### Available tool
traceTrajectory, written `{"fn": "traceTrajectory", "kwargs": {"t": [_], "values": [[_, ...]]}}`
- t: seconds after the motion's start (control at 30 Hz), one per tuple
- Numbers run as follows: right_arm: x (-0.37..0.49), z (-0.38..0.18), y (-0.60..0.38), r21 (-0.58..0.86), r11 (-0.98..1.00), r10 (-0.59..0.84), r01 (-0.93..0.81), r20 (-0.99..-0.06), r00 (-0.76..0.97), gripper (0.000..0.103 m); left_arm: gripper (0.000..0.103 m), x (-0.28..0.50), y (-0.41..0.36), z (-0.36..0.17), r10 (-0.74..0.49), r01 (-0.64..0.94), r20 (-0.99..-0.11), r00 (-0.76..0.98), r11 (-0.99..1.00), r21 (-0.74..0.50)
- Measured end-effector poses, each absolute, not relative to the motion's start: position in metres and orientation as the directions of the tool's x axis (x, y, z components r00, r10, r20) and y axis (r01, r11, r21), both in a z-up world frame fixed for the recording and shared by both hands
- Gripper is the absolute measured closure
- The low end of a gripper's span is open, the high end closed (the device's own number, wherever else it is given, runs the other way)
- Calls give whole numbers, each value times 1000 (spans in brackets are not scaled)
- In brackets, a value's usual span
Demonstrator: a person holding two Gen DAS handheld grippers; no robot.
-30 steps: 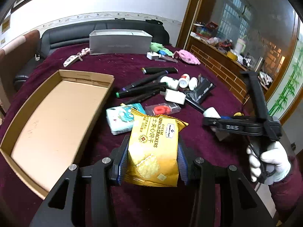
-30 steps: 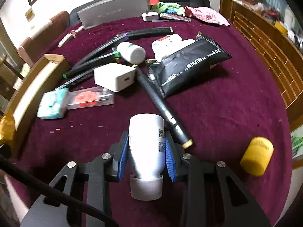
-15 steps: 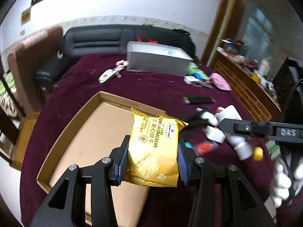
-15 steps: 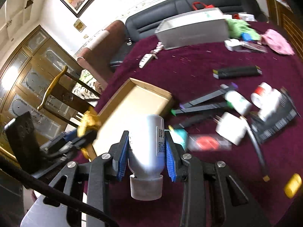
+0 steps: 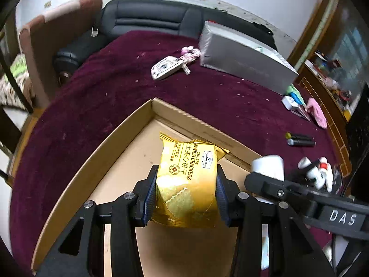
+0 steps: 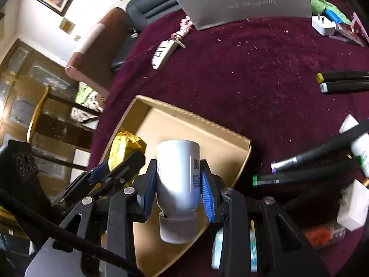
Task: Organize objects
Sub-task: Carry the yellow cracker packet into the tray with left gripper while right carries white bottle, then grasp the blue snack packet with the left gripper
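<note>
Cardboard fills the lower half of both views now: the shallow cardboard tray (image 5: 129, 138) sits on the maroon tablecloth (image 5: 96, 97), and both loads hang right over it; the left gripper (image 5: 186, 190) is pinching the yellow cracker packet (image 5: 188, 180) by its two long edges, blue pads dug into the foil, the packet's long axis running straight out along the fingers toward the tray's far corner; the right gripper (image 6: 177, 184) is clamped on the white bottle (image 6: 178, 175), body gripped at mid-height, cap end pointing back toward the camera, base end out ahead, so its long axis lies along the fingers too.

Here is the relation that matters; from the right wrist view the tray floor (image 6: 175, 129) lies directly beneath and just ahead of the bottle, while the packet (image 6: 124, 147) and the left tool sit just beside it on the left, over the tray's left wall; from the left wrist view the bottle (image 5: 268, 166) shows at the right, over the tray's near right rim, close to the packet but apart from it.

Neither item touches the cardboard yet, as far as I can judge; both tools tilt steeply downward; the left one looks deeper over the floor, so I would call it the better placed to set down first; the risk is crowding, two tools side by side over one tray; the markers (image 6: 341, 82) and other clutter wait well off to the right.
</note>
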State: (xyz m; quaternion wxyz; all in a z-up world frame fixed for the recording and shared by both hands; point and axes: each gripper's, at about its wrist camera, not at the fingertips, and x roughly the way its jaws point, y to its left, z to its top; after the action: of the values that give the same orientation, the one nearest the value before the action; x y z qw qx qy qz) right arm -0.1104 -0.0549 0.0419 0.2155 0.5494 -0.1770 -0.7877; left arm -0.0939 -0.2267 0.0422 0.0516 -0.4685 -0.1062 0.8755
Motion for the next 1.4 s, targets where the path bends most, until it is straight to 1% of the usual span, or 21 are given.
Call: {"fn": "traceTrajectory", "kwargs": {"t": [0.07,0.23,0.33,0.4,0.47,0.67,0.73,0.83,0.87,1.0,1.07,1.1,1.17,1.27,1.33,1.4], "values": [[-116,34,-55,514,-848,-527,127,-796,-299,70,64,-100,-231,35,220,13,-806,-550,-962,-272],[-124,29,-55,510,-853,-519,115,-799,-306,70,64,-107,-230,26,248,10,-800,-547,-953,-302],[-126,29,-60,483,-866,-497,128,-808,-316,69,64,-109,-234,25,256,28,-791,-555,-945,-326],[-128,28,-60,477,-870,-491,126,-809,-324,65,62,-111,-240,23,270,57,-788,-554,-931,-359],[-131,28,-60,477,-870,-490,127,-807,-329,56,62,-111,-246,23,292,82,-782,-550,-914,-398],[-130,33,-61,478,-865,-499,150,-796,-343,55,62,-94,-257,43,259,107,-760,-596,-913,-394],[-127,38,-57,486,-861,-506,151,-787,-352,55,61,-83,-255,53,239,99,-753,-613,-922,-373],[-119,50,-42,519,-841,-535,150,-759,-371,55,55,-58,-242,65,214,66,-741,-636,-942,-328],[-113,56,-34,522,-839,-538,156,-750,-384,55,55,-51,-238,67,215,50,-741,-636,-947,-318],[-81,75,2,518,-839,-536,170,-726,-432,48,55,-16,-205,80,301,-73,-723,-622,-942,-328],[-61,78,24,517,-840,-530,166,-714,-458,45,48,-1,-188,86,330,-139,-710,-622,-939,-314],[-52,78,34,516,-842,-525,160,-710,-469,45,47,6,-176,87,347,-181,-702,-622,-936,-303],[-35,76,53,505,-851,-505,146,-710,-490,44,47,17,-146,86,373,-288,-699,-610,-926,-243],[-12,66,79,503,-856,-489,118,-714,-501,44,47,23,-103,80,357,-405,-723,-592,-907,-116],[1,61,92,512,-853,-489,104,-712,-503,44,47,19,-76,71,306,-442,-751,-585,-897,-21],[13,57,105,527,-845,-495,92,-704,-508,44,47,13,-62,64,269,-445,-768,-582,-895,24]]}}
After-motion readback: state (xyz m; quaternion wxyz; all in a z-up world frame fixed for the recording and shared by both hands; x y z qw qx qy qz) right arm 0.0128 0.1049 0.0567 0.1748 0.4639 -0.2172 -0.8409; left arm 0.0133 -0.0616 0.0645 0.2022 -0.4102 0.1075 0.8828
